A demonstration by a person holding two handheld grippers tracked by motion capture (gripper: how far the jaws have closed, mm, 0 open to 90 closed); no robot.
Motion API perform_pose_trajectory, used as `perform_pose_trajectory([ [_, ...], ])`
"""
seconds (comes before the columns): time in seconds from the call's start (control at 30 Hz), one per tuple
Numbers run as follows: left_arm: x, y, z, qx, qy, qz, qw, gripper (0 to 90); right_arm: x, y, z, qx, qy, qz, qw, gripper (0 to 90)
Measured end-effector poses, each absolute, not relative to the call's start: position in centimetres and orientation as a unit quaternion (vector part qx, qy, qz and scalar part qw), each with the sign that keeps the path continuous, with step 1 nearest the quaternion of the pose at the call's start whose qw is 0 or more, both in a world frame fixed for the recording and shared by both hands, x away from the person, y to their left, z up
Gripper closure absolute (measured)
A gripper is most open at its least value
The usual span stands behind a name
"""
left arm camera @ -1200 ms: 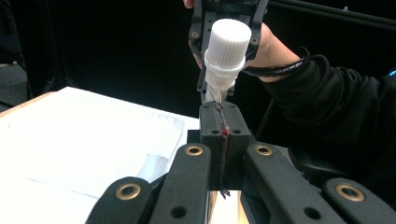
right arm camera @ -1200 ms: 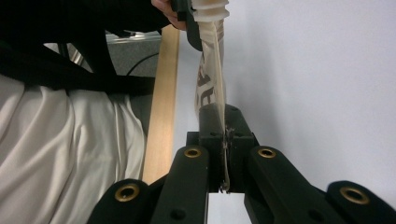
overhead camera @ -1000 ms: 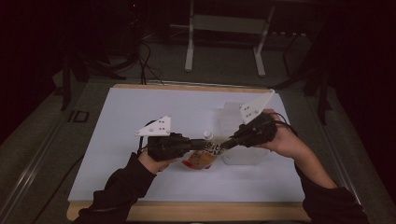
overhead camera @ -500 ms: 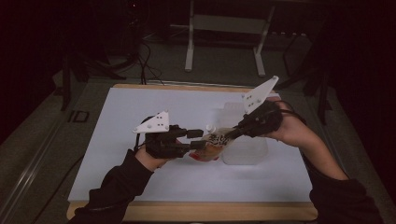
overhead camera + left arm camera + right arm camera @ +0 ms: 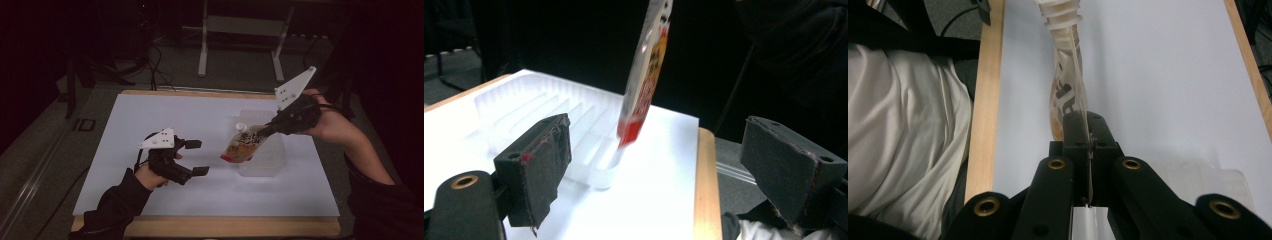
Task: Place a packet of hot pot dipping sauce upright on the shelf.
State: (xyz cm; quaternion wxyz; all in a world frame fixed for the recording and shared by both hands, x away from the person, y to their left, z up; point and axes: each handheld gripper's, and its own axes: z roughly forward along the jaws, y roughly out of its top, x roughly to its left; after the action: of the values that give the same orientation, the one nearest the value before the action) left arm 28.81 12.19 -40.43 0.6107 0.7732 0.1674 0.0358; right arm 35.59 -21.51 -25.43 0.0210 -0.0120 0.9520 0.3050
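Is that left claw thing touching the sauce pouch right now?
Apart. In the high view the left gripper sits open, with white table between it and the pouch, which the right gripper holds.

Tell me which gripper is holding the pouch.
The right gripper, raised over the clear tray, pinches the pouch. The left gripper is open and empty.

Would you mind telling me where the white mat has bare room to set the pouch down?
The far-left stretch of the white mat, beyond the left gripper, is bare, as is the near strip along the wooden edge. It is crowded at right-centre, around the clear tray beneath the pouch in the right gripper.
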Motion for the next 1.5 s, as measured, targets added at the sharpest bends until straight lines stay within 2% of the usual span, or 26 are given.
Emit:
perform_pose_trajectory([
  [0.1, 28.5, 12.7, -41.1, 0.774, 0.169, 0.049, 0.608, 13.7, 35.6, -21.8, -25.5, -0.014, 0.954, 0.298, 0.026, 90.0],
  [0.23, 27.4, 14.1, -43.1, 0.795, 0.183, 0.077, 0.574, 12.1, 36.0, -22.7, -25.9, -0.006, 0.959, 0.280, 0.031, 90.0],
  [0.3, 27.0, 14.6, -43.9, 0.802, 0.200, 0.084, 0.556, 7.1, 36.3, -23.1, -26.0, 0.001, 0.960, 0.276, 0.037, 90.0],
  [0.33, 26.8, 14.9, -44.2, 0.804, 0.209, 0.087, 0.550, 1.7, 36.3, -23.4, -26.1, 0.000, 0.961, 0.275, 0.041, 90.0],
  [0.37, 26.6, 15.2, -44.6, 0.806, 0.219, 0.095, 0.542, 0.6, 36.4, -23.5, -26.2, 0.002, 0.961, 0.274, 0.043, 90.0],
  [0.47, 26.2, 16.1, -45.6, 0.803, 0.238, 0.104, 0.537, 0.6, 36.6, -23.9, -26.4, 0.004, 0.961, 0.272, 0.048, 90.0],
  [0.73, 25.7, 18.4, -48.6, 0.800, 0.271, 0.086, 0.528, 0.6, 38.0, -25.1, -28.1, 0.026, 0.965, 0.257, 0.053, 90.0],
  [1.5, 25.9, 18.9, -49.0, 0.799, 0.276, 0.082, 0.529, 0.6, 40.6, -26.8, -33.6, 0.053, 0.970, 0.232, 0.057, 90.0],
])
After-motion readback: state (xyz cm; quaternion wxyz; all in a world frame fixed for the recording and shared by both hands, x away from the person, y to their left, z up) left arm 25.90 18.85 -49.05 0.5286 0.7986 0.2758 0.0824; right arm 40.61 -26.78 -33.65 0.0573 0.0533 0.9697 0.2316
